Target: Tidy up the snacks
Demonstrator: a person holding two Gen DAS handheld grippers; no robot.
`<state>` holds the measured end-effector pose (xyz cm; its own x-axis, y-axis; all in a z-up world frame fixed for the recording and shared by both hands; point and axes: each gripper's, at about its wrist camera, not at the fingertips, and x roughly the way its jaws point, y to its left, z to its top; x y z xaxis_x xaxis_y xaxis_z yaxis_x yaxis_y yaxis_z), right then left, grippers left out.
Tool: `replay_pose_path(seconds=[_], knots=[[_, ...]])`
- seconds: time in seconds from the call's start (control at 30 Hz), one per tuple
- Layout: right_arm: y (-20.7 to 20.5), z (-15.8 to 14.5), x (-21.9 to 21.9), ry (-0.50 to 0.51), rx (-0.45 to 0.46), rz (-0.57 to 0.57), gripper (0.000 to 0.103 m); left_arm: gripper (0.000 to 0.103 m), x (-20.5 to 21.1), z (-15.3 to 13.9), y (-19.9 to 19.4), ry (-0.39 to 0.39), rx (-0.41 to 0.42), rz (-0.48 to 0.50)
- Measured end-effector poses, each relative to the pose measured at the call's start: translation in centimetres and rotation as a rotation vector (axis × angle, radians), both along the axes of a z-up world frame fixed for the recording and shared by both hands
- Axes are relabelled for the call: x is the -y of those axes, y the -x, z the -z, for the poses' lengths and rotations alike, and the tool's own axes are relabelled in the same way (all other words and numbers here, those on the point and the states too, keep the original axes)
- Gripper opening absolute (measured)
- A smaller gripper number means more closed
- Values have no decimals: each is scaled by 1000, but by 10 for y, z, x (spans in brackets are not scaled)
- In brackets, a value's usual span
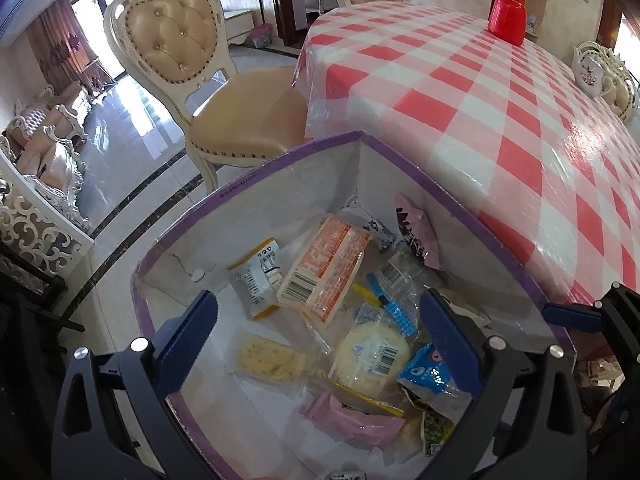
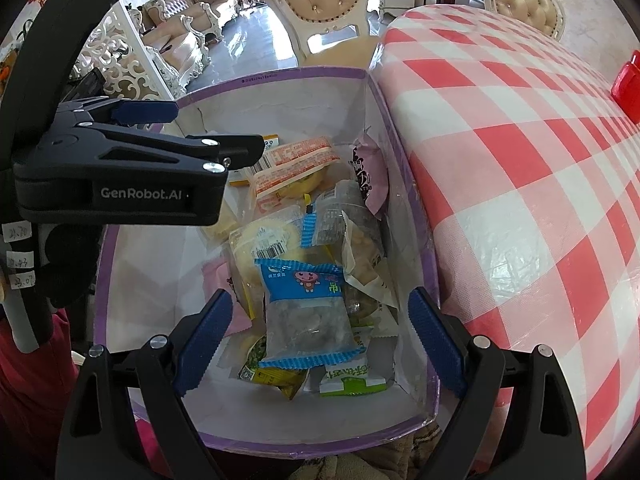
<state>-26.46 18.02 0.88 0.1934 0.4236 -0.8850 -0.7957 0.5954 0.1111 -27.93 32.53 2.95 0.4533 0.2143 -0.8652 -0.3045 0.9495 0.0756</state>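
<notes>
- Dining room, daylight: a round table [image 1: 500, 128] under a red-and-white checked cloth stands among cream tufted chairs [image 1: 176, 52], with polished floor tiles and a sofa beyond.
- Against the table's near edge sits a purple-rimmed box [image 2: 276, 74] with white inner walls, the landmark for all that follows.
- Inside the box lies a loose heap of wrapped snacks: an orange-printed tray pack [image 1: 324, 268] toward the far wall, a pink bag [image 1: 416, 236] propped against the table-side wall, a cracker packet [image 1: 268, 358] on the floor of the box, and a blue cartoon-printed pouch [image 2: 306, 312] uppermost at the near end.
- On the tablecloth beyond the box no snacks show; only a red jar [image 1: 507, 14] and a china teapot [image 1: 592, 70] stand there, well apart from it.
- Left gripper [image 1: 320, 340] hangs over the box's near half, fingers spread wide and empty.
- Right gripper [image 2: 320, 340] hovers above the blue pouch, fingers likewise apart, gripping nothing.
- Judged from this, the gathering looks largely done: every visible packet is already in the box.
- What may remain is tidying the jumble, though packets outside the fisheye view cannot be ruled out.
</notes>
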Motion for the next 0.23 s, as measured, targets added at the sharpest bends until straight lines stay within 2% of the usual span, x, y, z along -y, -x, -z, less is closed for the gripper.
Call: replay_pose_path(seconds=[0.23], knots=[[1,1,-1,5,2,-1,87,101,-4,1,-1,9,-7,-13]])
